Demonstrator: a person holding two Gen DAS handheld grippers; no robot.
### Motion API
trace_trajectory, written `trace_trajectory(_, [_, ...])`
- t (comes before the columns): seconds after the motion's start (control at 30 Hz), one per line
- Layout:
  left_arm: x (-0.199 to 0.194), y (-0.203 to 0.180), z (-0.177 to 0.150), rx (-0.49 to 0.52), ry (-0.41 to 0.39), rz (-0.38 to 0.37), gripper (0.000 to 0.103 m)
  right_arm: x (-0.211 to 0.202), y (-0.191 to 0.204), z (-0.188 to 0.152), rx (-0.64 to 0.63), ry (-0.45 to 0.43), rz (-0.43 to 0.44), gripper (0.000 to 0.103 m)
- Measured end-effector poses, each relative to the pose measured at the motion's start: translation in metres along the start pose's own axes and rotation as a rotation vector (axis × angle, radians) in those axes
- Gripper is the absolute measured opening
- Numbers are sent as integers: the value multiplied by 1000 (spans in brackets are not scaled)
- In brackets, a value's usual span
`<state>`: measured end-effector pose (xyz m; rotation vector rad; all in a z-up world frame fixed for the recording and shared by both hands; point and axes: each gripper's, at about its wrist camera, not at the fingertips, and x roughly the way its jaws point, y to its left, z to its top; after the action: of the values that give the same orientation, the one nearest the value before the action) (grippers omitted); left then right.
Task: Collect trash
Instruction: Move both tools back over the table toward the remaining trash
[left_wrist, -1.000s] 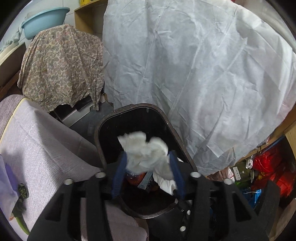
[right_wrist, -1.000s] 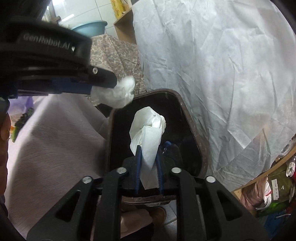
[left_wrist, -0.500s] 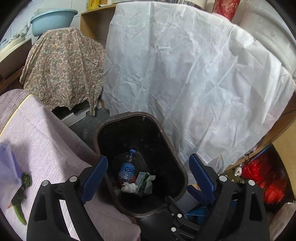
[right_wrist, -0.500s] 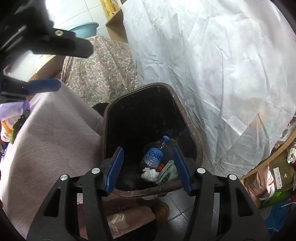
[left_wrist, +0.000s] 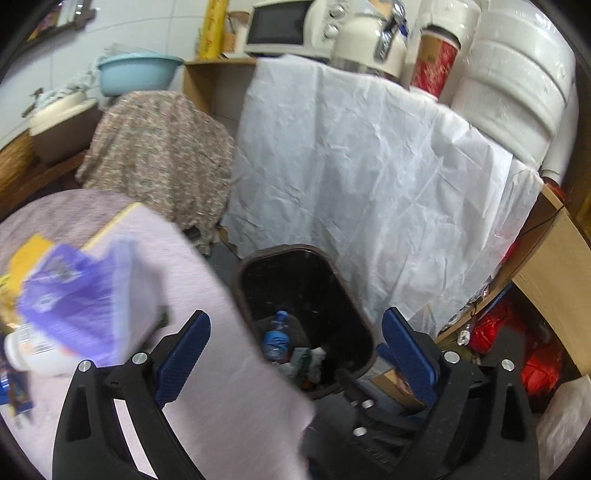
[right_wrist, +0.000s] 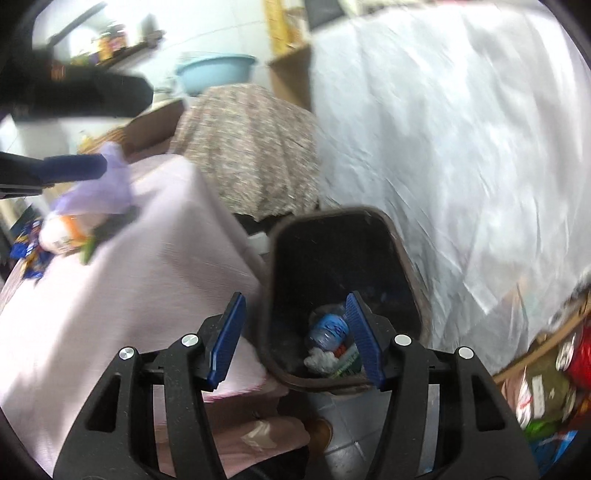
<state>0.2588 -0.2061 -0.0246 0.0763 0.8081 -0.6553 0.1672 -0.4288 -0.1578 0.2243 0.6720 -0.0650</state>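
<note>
Clearly, in the left wrist view, the left gripper (left_wrist: 295, 350) is hanging released, its blue pads (left_wrist: 183, 356) spread wide with nothing between them. Between and just beyond the jaws the dark trash bin (left_wrist: 354, 306) is standing open, and inside it a clear water bottle (left_wrist: 275, 338) with a blue label is lying next to a green-and-white wrapper (left_wrist: 303, 360). To the left of the jaws the pink cloth-covered table (left_wrist: 221, 387) is showing a blurred purple bag (left_wrist: 81, 291) and a white bottle (left_wrist: 35, 350) lying beside it. Beyond the bin a white sheet (left_wrist: 369, 177) is draping over a shelf, and above it this view alone is showing a microwave (left_wrist: 284, 27), a cream kettle (left_wrist: 369, 44) and a red cup (left_wrist: 434, 61). A patterned cloth (left_wrist: 162, 155) and a blue basin (left_wrist: 136, 74) are sitting farther left.

Turning to the right wrist view, the right gripper (right_wrist: 297, 336) is likewise gaping empty. The trash bin (right_wrist: 402, 251) is sitting ahead of the jaws, toward the right pad, and here the bottom is reading more plainly: the water bottle (right_wrist: 328, 328), a crumpled white tissue (right_wrist: 319, 362) and the green wrapper (right_wrist: 347, 362) are lying together. Only this view is catching the left gripper (right_wrist: 77, 166) from the side, far left of the jaws over the table (right_wrist: 147, 288), near the purple bag (right_wrist: 99, 188) and white bottle (right_wrist: 62, 232). Below the jaws a shoe (right_wrist: 321, 428) on tiled floor is showing, and to the far right packaged goods (right_wrist: 543, 391) are crowding a low shelf.
</note>
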Motion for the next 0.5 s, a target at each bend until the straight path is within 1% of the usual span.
trace_trajectory(0.1, [-27,22,-8,-22,-22,25,95,-16,23,9,-56,-32,50,57])
trace_trajectory(0.2, [-51,49,-22,-43,-40,84,95,-28,48,16,-122,-54,95,58])
trace_trajectory(0.23, [-58,58,-28,-53,-43,105,96,-30,55,17,-142,-57,109,63])
trace_trajectory(0.3, [-74,79,-40,-87,-46,142,95,-37,72,20,-188,-70,142,66])
trace_trajectory(0.4, [-95,107,-57,-138,-61,183,95,-42,100,24,-294,-88,190,66])
trace_trajectory(0.5, [-111,131,-72,-177,-74,246,96,-45,130,26,-411,-115,206,66])
